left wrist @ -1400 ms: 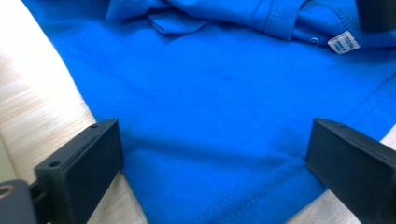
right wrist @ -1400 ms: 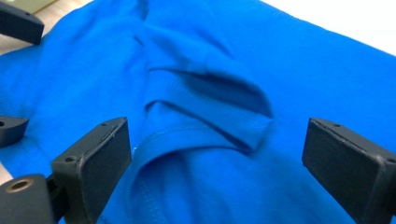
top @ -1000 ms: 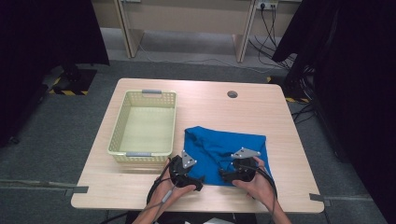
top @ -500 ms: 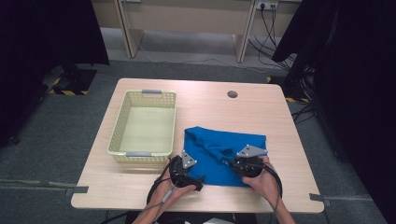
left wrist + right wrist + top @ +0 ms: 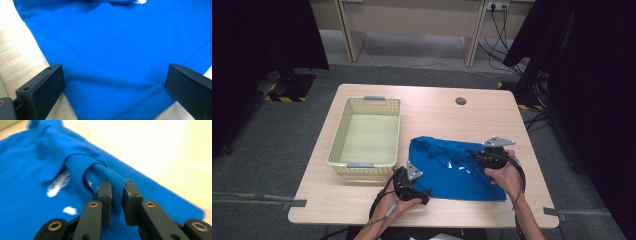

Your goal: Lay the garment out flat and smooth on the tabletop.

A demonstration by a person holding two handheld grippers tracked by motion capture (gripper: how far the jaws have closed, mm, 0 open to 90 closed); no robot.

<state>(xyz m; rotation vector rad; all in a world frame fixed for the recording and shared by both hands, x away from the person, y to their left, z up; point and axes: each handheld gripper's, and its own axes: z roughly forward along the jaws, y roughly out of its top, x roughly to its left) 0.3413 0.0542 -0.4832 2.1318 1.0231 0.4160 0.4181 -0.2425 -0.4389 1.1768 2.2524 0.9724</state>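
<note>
A soft blue knit shirt [image 5: 452, 167] is spread at the pale wooden desk's [image 5: 432, 107] near right corner; its ribbed fold is pinched by the right gripper [image 5: 117, 195], whose fingers have just been closing, while the left gripper's [image 5: 112, 92] fingers are held wide over the hem

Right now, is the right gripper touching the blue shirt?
Touching. In the right gripper view the right gripper has just closed, both pads pinching a ribbed fold of the blue shirt, with no gap between pads and cloth.
</note>
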